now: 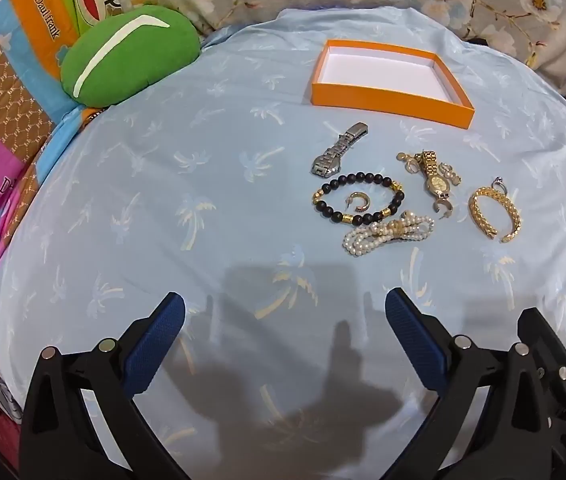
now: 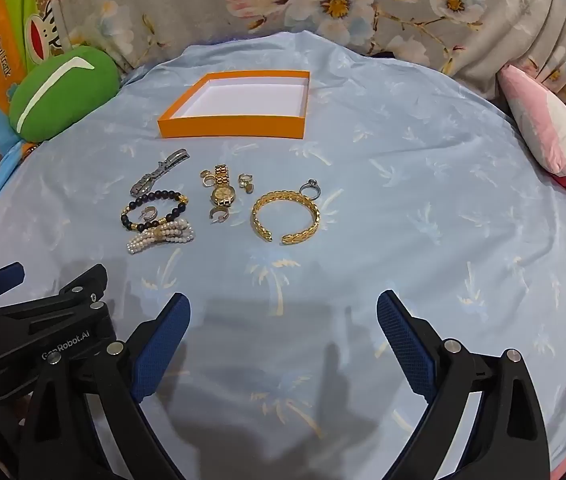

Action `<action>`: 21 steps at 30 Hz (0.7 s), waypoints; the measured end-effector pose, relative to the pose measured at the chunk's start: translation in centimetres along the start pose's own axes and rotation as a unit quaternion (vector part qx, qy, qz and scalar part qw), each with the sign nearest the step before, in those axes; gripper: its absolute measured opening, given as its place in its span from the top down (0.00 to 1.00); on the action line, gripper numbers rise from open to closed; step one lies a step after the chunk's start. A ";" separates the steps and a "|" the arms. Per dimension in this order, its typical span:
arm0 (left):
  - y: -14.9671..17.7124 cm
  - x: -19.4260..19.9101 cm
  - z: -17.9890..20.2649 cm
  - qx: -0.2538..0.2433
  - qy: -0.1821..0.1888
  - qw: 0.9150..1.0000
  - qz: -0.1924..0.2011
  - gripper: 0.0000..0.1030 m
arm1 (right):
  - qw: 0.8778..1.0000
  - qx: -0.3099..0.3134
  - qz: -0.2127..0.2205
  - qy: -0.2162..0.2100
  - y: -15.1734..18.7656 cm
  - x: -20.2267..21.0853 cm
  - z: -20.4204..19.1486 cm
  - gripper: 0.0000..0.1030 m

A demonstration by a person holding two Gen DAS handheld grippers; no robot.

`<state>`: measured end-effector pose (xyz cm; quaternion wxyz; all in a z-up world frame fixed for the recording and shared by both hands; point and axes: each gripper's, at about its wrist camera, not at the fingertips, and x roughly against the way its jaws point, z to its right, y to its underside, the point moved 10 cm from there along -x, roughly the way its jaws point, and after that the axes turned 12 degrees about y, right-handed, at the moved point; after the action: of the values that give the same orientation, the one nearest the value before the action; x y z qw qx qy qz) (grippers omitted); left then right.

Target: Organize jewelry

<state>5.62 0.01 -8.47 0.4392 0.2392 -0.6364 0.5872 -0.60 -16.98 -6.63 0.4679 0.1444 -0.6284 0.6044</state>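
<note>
Both tools gape with nothing between the pads; gold bangle (image 2: 286, 216) lies ahead of right tool (image 2: 283, 336), nearer than left tool (image 1: 285, 334).

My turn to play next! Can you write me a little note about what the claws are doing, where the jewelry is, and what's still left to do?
Left claw: open, holding nothing, above the blue cloth.
Right claw: open, holding nothing.
Orange box: at the far side of the cloth, nothing inside it.
Jewelry, all lying loose on the cloth in front of the box: silver watch, gold watch, black bead bracelet, pearl bracelet, gold bangle, ring, small earrings.
Done: nothing yet.
Left: probably move every piece into the box.
</note>
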 end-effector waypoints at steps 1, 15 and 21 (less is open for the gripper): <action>0.0 -0.1 0.0 0.003 0.004 1.000 -0.003 0.05 | 1.000 0.000 0.000 0.000 0.0 0.0 0.0 0.10; -0.2 0.4 -0.3 0.000 -0.008 1.000 0.015 0.05 | 1.000 -0.002 0.001 -0.005 0.3 -0.5 0.0 0.10; -0.2 0.4 -0.3 0.002 -0.009 1.000 0.015 0.05 | 1.000 -0.002 0.002 -0.005 0.2 -0.1 -0.2 0.10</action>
<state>5.66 0.34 -8.08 0.4238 0.2358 -0.6431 0.5926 -0.60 -16.82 -6.88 0.4643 0.1454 -0.6319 0.6033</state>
